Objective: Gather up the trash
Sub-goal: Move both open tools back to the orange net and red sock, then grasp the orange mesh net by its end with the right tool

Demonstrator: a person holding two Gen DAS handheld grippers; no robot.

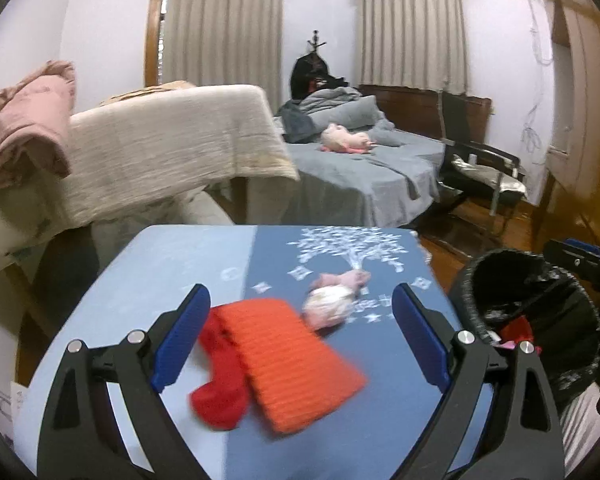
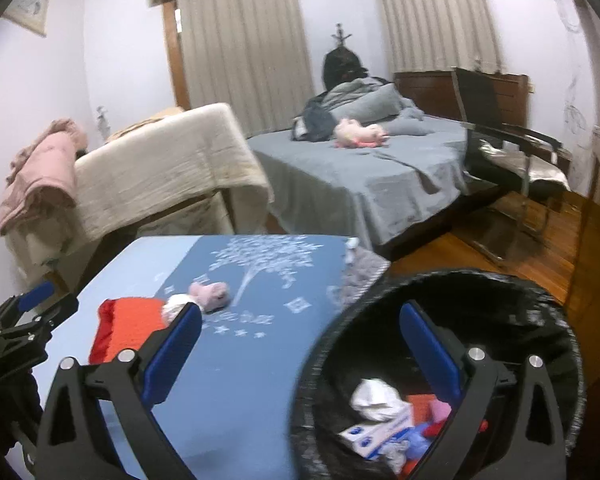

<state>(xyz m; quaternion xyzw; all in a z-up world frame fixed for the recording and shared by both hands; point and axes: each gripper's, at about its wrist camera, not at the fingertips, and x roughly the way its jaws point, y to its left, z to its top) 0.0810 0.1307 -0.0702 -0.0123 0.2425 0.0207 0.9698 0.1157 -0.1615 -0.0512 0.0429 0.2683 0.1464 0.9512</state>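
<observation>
Only the right wrist view looks down into the bin: a crumpled white paper, a glove box and red and pink scraps lie inside. The left view shows the bin from the side, just off the table's right edge.

On the table lie three things: an orange knit over a red cloth, a white wad, and a pink wad touching it.

The left gripper stands wide over the knit, holding nothing. The right gripper stands wide and empty, straddling the bin's rim. The table's far half is bare.
</observation>
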